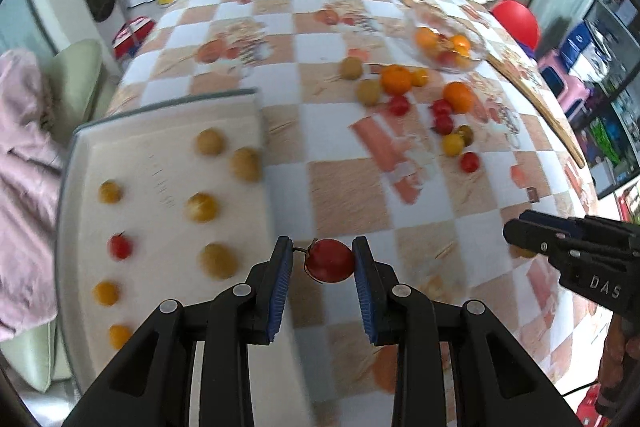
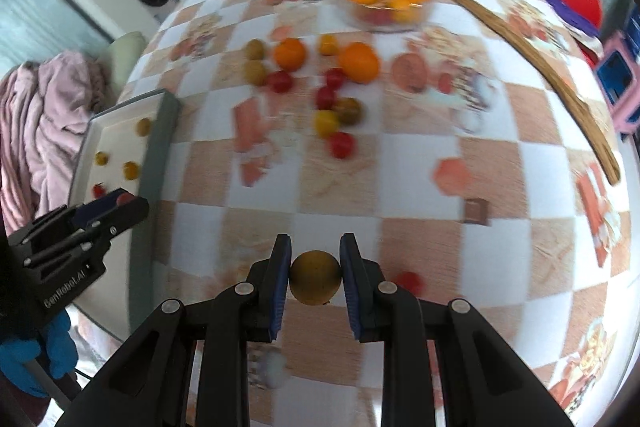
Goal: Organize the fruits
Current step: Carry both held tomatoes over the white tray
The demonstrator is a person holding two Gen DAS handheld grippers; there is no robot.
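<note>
Checkered oilcloth point(image 1: 344, 195), glossy and slick, covers the table, with a white tray point(image 1: 168, 131) at its left edge carrying fruit in rows. The left gripper point(image 1: 322, 261) is clamped on a smooth red tomato point(image 1: 330, 261) near the tray; the right gripper point(image 2: 315, 281) pinches a round olive-yellow fruit point(image 2: 315, 283) above the cloth. Both skins look taut and waxy against ribbed blue pads point(image 1: 280, 287), so a quick swing could let one squirt free and roll, or knock the rows askew. Loose fruit point(image 2: 328, 95) and a clear bowl point(image 2: 384, 7) sit beyond.

left hand-held gripper point(image 1: 322, 259): clamped, angled down | right hand-held gripper point(image 2: 315, 269): same
</note>
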